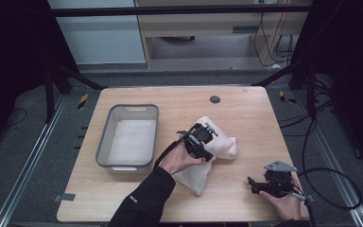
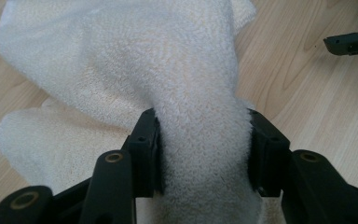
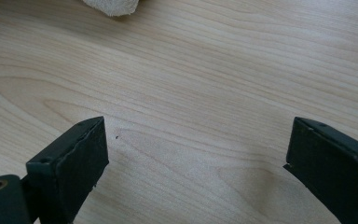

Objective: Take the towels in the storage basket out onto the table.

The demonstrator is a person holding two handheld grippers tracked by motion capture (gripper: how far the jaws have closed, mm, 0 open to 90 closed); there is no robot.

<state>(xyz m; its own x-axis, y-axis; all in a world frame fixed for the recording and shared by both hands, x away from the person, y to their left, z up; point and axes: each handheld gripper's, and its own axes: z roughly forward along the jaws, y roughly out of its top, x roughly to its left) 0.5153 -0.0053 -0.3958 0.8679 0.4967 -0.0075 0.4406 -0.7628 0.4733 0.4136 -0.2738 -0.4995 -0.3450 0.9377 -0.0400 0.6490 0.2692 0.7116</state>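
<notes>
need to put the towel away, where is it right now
In the high view the towel lies near the middle of the table, just right of the grey bin; the left gripper is clamped on a bunched fold of it.

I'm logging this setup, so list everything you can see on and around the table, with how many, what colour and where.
Table: one, light wood, centre of the high view.
Bin: one, grey with a pale inside, on the table's left part; nothing visible in it.
Towel: one, cream-white, crumpled at the table's middle, a bunched fold between the left gripper's jaws.
Round cap: one, dark, set in the tabletop near the far edge.
Cabinet: one, light wood, on the floor beyond the table.
Cables: several, black, on the floor at right.
Left gripper: one, black, shut on the towel.
Right gripper: one, black, jaws wide open over bare wood at the near right.
Hands: two, left hand, right hand, each holding a gripper.
</notes>
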